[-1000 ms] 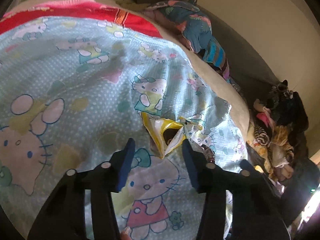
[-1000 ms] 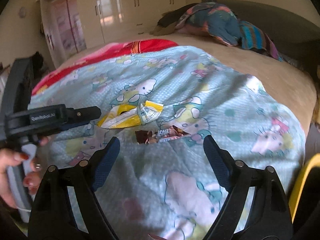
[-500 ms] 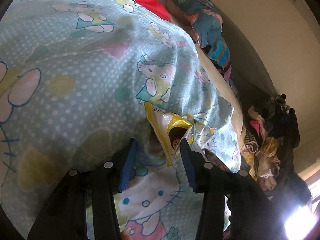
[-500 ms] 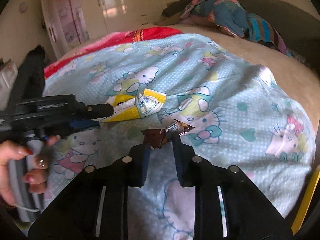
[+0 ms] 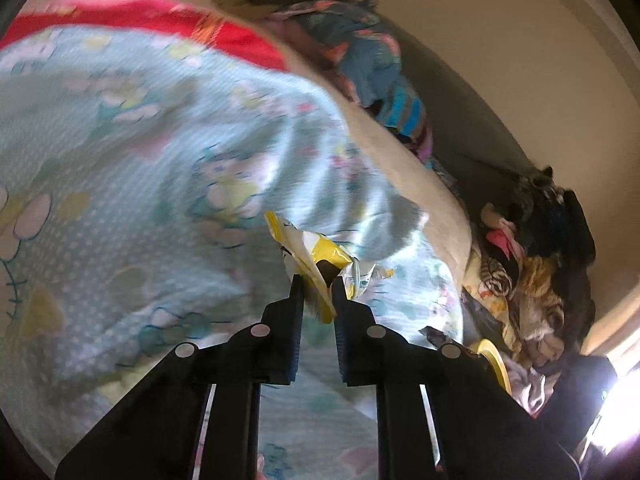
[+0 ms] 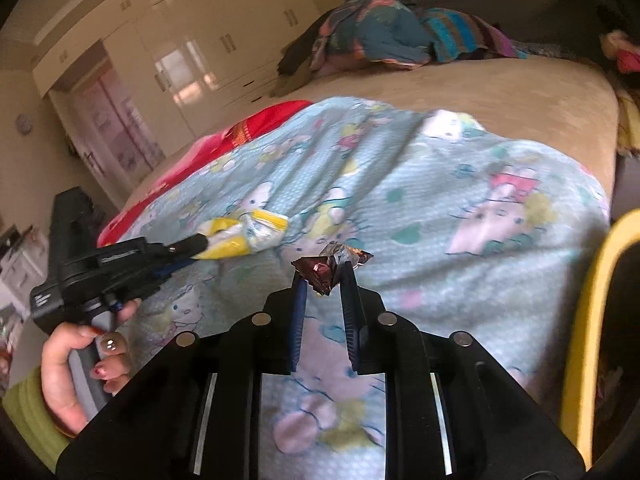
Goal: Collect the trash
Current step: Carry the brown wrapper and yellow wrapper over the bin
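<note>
My left gripper (image 5: 317, 280) is shut on a yellow and white snack wrapper (image 5: 310, 254) and holds it just above the light blue cartoon-print blanket (image 5: 132, 184). In the right wrist view the same wrapper (image 6: 244, 234) hangs from the left gripper's tip (image 6: 196, 245). My right gripper (image 6: 323, 270) is shut on a crumpled brown foil wrapper (image 6: 326, 266), lifted slightly off the blanket (image 6: 460, 208).
A yellow-rimmed container (image 6: 588, 320) stands at the right edge; its rim also shows in the left wrist view (image 5: 494, 362). Piled clothes (image 6: 392, 36) lie at the far end of the bed. More clothes (image 5: 532, 280) are heaped beside the bed. Cupboards (image 6: 180, 52) line the far wall.
Both grippers went from open to shut: the right closed on the brown wrapper first, then the left closed on the yellow wrapper. Both wrappers are now raised off the blanket.
</note>
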Demonstrator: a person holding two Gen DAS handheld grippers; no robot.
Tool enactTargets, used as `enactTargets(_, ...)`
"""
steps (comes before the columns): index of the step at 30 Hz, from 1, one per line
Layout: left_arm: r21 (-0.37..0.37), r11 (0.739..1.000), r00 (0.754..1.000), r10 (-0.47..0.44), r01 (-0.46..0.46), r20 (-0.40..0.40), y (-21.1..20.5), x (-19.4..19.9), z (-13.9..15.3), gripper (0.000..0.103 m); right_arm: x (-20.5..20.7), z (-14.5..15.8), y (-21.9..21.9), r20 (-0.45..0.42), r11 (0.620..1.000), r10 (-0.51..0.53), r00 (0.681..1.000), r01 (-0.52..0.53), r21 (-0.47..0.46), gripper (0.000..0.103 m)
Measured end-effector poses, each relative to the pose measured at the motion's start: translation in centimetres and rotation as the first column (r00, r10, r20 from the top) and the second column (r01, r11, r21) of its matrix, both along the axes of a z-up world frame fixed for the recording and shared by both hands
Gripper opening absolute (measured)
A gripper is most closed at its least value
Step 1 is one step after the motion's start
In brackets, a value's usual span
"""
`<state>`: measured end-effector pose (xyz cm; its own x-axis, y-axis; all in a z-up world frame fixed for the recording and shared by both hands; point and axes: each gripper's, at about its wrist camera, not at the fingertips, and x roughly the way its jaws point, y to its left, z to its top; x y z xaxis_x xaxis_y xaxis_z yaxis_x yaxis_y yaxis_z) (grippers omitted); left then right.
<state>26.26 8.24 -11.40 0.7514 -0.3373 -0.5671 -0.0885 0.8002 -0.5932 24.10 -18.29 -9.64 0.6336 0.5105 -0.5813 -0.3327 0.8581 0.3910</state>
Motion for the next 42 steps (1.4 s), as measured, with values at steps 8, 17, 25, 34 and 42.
enactTargets(8, 0.029, 0.995, 0.992, -0.094, 0.092, 0.080, -4.3, -0.9, 3.2, 0.013, -1.0, 1.5, -5.0, 0.019, 0.995, -0.085, 0.996, 0.083, 0.059, 0.012)
enactTargets(17, 0.069, 0.979, 0.973, -0.200, 0.193, 0.119, -9.3, -2.1, 5.2, 0.013, -2.7, 2.8, -10.4, 0.040, 0.979, -0.188, 0.981, 0.183, 0.092, 0.012)
enactTargets(25, 0.112, 0.956, 0.950, -0.284, 0.271, 0.127, -13.2, -3.0, 6.0, 0.013, -3.7, 3.3, -14.0, 0.047, 0.963, -0.255, 0.966, 0.250, 0.100, 0.012)
enactTargets(34, 0.165, 0.924, 0.919, -0.369, 0.346, 0.138, -16.7, -4.2, 6.6, 0.013, -4.8, 3.1, -17.6, 0.044, 0.943, -0.322, 0.946, 0.316, 0.105, 0.012)
enactTargets(42, 0.220, 0.891, 0.892, -0.432, 0.398, 0.134, -19.9, -5.1, 6.9, 0.013, -5.6, 3.0, -20.3, 0.040, 0.922, -0.376, 0.926, 0.369, 0.112, 0.012)
